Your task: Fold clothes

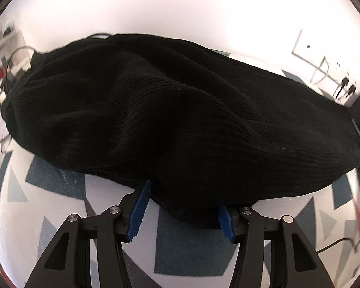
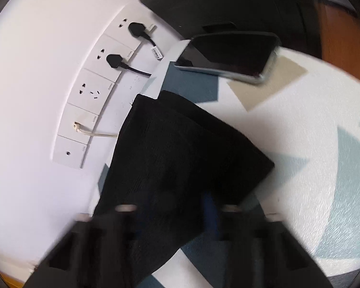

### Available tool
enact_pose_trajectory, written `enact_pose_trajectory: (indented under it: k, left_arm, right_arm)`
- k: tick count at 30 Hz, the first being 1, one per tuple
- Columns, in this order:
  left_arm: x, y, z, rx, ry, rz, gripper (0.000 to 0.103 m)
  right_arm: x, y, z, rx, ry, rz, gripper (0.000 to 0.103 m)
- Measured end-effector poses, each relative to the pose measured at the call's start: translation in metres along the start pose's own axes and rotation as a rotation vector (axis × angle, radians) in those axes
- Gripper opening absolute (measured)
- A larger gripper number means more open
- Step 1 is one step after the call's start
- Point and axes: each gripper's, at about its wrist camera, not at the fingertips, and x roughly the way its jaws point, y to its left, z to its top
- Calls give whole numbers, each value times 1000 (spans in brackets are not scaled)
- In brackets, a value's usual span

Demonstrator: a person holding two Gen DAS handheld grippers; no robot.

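A black sweater (image 1: pixel 170 120) lies heaped on a patterned rug (image 1: pixel 189 252), its hem between the spread fingers of the left gripper (image 1: pixel 180 213). The right gripper (image 2: pixel 172 218) is blurred at 6 o'clock under the cloth; its grip is unclear.

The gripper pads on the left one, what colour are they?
Blue, ribbed pads on black arms, clearest in the left wrist view.

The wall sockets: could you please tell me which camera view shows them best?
The right wrist view: the sockets fill its left side, close enough to see two black plugs and a beige cable. The left wrist view shows them only small at its far right edge, beyond the black garment.
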Motion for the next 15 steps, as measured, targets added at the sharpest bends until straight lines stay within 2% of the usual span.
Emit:
enact_pose_trajectory:
  k: [2,5,9,12,15]
  left_arm:
    - [2,-3,2,26,7,16,51]
    - [5,-6,6,60,22,29,52]
    - [10,-19,10,130,41,36,61]
    - [12,-43,7,291,24,96,63]
    - [9,-50,0,467,-3,126,63]
  right_arm:
    - [-6,15,10,-27,-29,21,6]
    - [-15,38,24,-68,-74,53,5]
    - [-26,68,43,-123,-132,95,4]
    - [-28,76,52,-154,-148,90,4]
    - [-27,76,59,-179,-149,68,4]
